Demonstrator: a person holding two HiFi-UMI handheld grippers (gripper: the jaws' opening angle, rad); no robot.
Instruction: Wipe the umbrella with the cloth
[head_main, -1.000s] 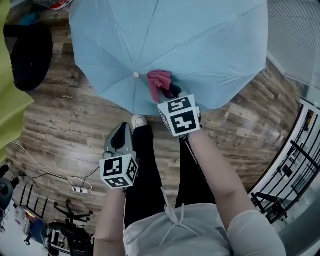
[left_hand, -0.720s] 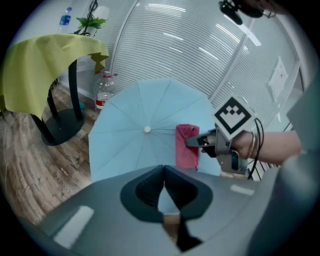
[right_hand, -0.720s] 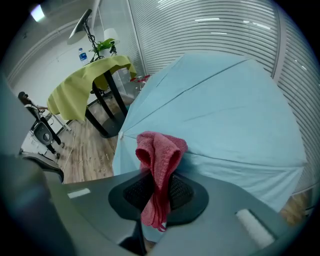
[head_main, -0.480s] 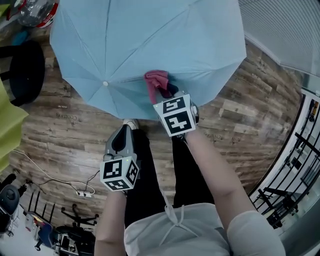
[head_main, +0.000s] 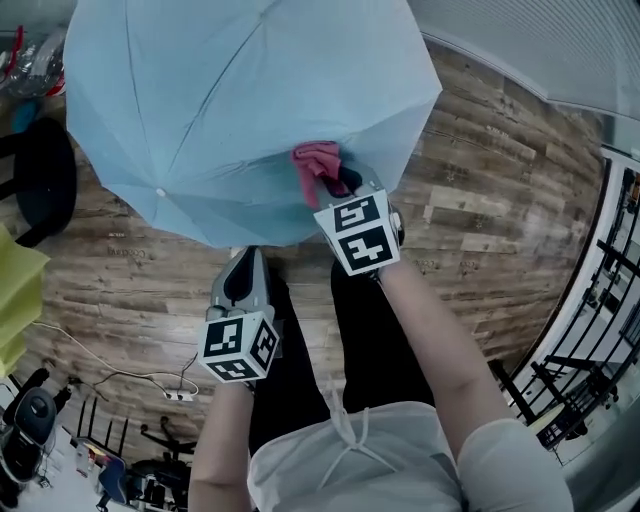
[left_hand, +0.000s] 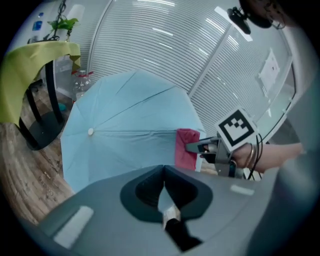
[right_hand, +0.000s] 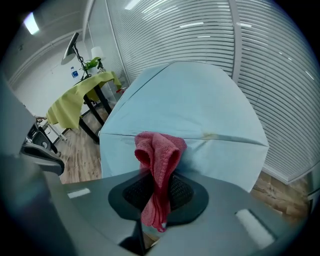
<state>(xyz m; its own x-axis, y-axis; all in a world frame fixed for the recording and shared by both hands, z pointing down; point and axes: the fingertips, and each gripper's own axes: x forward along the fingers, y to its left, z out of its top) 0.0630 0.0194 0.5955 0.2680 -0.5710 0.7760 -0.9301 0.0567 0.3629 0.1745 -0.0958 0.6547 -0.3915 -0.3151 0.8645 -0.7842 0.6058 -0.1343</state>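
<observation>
Our right gripper (head_main: 338, 186) clamps red cloth (head_main: 314, 163) against umbrella (head_main: 230, 100) canopy; our left gripper (head_main: 244, 262) closed, empty, near umbrella edge.

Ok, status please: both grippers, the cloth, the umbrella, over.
Right gripper shut on red cloth. Left gripper shut, empty, held low. Cloth against open blue umbrella, near its edge. Nothing in between.
</observation>
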